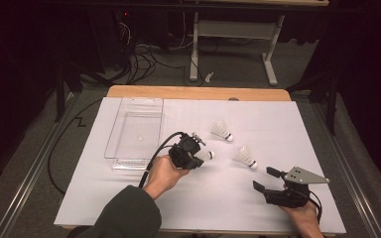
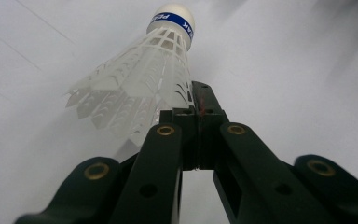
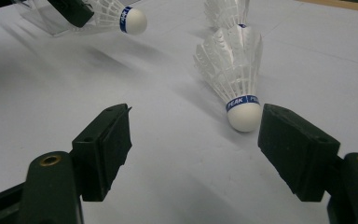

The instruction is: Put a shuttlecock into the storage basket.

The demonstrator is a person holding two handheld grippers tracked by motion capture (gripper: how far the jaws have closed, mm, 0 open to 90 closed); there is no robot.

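Status: we have 1 shuttlecock (image 2: 140, 88) clamped by its skirt edge in the left gripper (image 1: 194, 157), jaws together on it, lifted clear of the white worktop (image 1: 129, 198) near its centre, just right of the clear tray (image 1: 134, 130). The tray looks empty, so 0 of 3 are in, by our judgement. 2 remain: 1 (image 3: 235, 79) lies just ahead of the right gripper (image 3: 193, 144), jaws wide apart near the worktop's right front corner; another (image 1: 222, 131) lies farther back. Room: the path to the tray is open; the tray sits near the worktop's left rear edge.
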